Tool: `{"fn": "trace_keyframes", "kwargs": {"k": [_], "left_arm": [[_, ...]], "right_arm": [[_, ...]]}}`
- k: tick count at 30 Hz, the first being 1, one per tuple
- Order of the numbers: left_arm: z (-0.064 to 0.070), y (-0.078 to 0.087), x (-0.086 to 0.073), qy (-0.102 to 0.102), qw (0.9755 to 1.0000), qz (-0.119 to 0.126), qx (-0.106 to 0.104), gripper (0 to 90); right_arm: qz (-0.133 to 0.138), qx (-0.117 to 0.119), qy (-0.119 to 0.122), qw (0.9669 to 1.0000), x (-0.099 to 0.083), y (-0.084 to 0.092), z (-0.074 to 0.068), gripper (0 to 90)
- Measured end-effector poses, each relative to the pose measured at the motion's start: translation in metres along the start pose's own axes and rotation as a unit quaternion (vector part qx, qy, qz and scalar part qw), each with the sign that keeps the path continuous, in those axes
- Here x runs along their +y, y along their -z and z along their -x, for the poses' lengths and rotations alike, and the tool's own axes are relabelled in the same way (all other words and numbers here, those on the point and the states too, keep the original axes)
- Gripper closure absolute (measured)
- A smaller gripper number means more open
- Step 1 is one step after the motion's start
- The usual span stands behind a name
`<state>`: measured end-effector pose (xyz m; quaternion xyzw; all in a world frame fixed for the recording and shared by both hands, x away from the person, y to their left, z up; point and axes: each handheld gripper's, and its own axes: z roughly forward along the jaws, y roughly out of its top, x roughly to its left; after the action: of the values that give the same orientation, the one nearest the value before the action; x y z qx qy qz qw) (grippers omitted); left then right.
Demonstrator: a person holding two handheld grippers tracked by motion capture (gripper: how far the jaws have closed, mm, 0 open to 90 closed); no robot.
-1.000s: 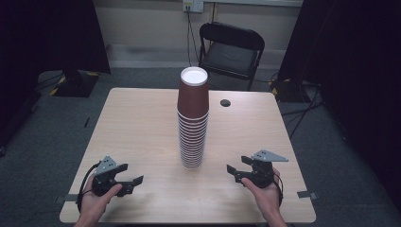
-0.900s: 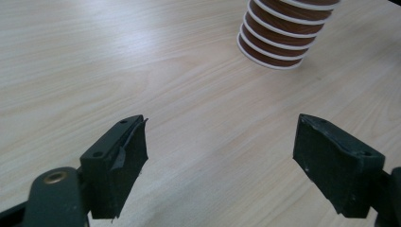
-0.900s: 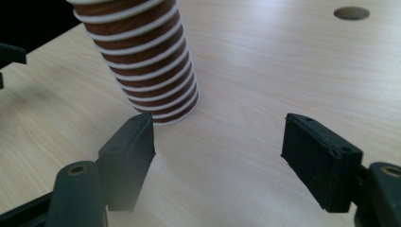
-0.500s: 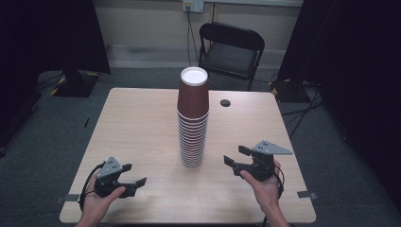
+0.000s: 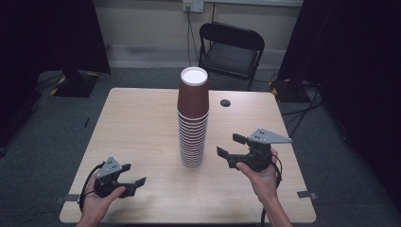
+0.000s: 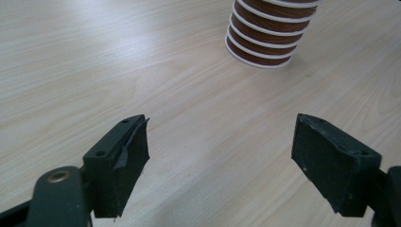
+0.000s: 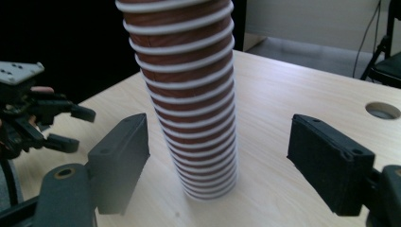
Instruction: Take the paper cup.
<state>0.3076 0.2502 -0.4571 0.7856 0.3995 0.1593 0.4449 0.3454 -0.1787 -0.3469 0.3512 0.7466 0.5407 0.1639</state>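
Note:
A tall stack of brown paper cups (image 5: 193, 123) with white rims stands upside down in the middle of the wooden table (image 5: 137, 123). My right gripper (image 5: 228, 144) hovers above the table to the right of the stack and points at it. Its jaws have just been opening and nothing is between them. In the right gripper view the stack (image 7: 189, 94) rises beyond the open gripper (image 7: 220, 161). My left gripper (image 5: 135, 174) rests low at the front left, open and empty. Ahead of its jaws (image 6: 220, 161) the stack's base (image 6: 265, 38) shows.
A round cable hole (image 5: 225, 102) lies in the table behind the stack on the right. A black folding chair (image 5: 230, 49) stands past the far edge. Dark curtains hang on both sides. The left gripper (image 7: 71, 125) shows beyond the stack in the right gripper view.
My right gripper has risen off the table and its jaws have parted. The left gripper and the cup stack have stayed where they were.

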Motion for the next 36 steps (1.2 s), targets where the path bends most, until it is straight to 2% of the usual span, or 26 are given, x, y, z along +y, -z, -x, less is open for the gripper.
{"fn": "trace_keyframes", "kwargs": {"k": [5,7,10,13,24,30,36], "left_arm": [[-0.002,-0.002,-0.001,0.006,1.0000,-0.005,0.003,19.3],[-0.003,-0.003,-0.001,0.003,1.0000,-0.005,0.000,19.3],[-0.001,-0.002,-0.001,0.014,0.9999,-0.003,-0.009,19.3],[0.001,-0.002,-0.001,0.003,0.9999,-0.007,-0.010,19.3],[-0.001,-0.001,-0.001,0.007,1.0000,-0.003,-0.002,19.3],[0.000,-0.003,0.000,-0.003,1.0000,-0.008,-0.005,19.3],[0.001,-0.003,0.000,-0.003,0.9999,-0.010,-0.004,19.3]], "right_arm": [[0.022,0.009,0.005,0.9997,0.010,-0.005,-0.002,20.2],[0.022,0.010,0.011,0.9997,0.013,-0.007,-0.003,20.0],[0.039,0.009,0.012,0.9991,0.020,-0.008,-0.006,19.0],[0.041,0.017,0.013,0.9989,0.027,-0.009,-0.007,17.1],[0.070,0.050,0.025,0.9960,0.063,-0.007,-0.018,14.1],[0.087,0.060,0.036,0.9937,0.085,-0.008,-0.025,14.0],[0.092,0.068,0.044,0.9925,0.110,-0.020,-0.027,13.7]]}}
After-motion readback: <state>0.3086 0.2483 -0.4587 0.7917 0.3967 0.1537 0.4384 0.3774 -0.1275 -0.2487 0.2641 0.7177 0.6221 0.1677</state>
